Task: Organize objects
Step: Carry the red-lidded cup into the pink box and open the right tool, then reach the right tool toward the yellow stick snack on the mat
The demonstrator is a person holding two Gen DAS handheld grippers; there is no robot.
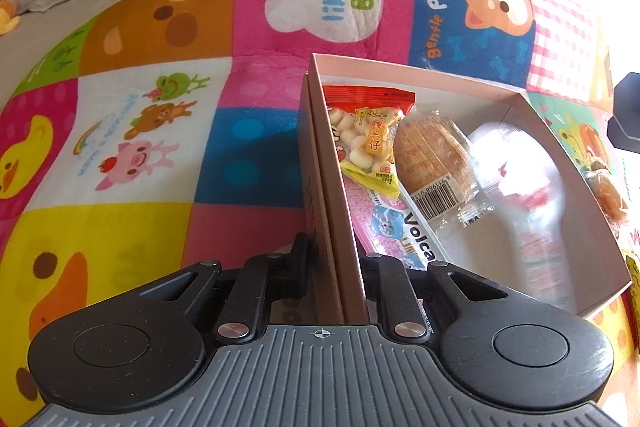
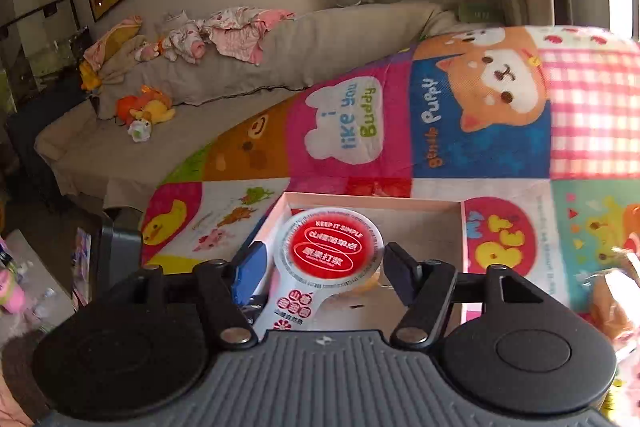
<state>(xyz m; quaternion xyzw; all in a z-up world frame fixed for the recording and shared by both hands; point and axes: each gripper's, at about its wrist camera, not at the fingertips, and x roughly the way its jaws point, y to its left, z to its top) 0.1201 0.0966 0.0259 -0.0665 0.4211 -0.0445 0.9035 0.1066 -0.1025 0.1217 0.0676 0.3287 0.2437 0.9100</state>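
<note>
A pink cardboard box [image 1: 420, 77] lies on a colourful cartoon quilt [image 1: 160, 131]. My left gripper [image 1: 334, 263] is shut on the box's left wall. Inside lie a red-and-yellow snack bag [image 1: 366, 135], a wrapped bread roll [image 1: 432, 155] and a pink packet [image 1: 392, 231]. A blurred white item with red [image 1: 520, 179] is in motion over the box's right half. In the right wrist view my right gripper [image 2: 324, 269] stands open above the box [image 2: 400, 205], with a white cup snack with a red round lid [image 2: 332, 247] between its fingers, touching neither.
More wrapped snacks lie on the quilt right of the box [image 1: 608, 187] and also show in the right wrist view [image 2: 612, 303]. A grey sofa back with baby clothes [image 2: 224, 35] and plush toys [image 2: 144, 109] is behind. A dark object [image 1: 626, 111] sits at the right edge.
</note>
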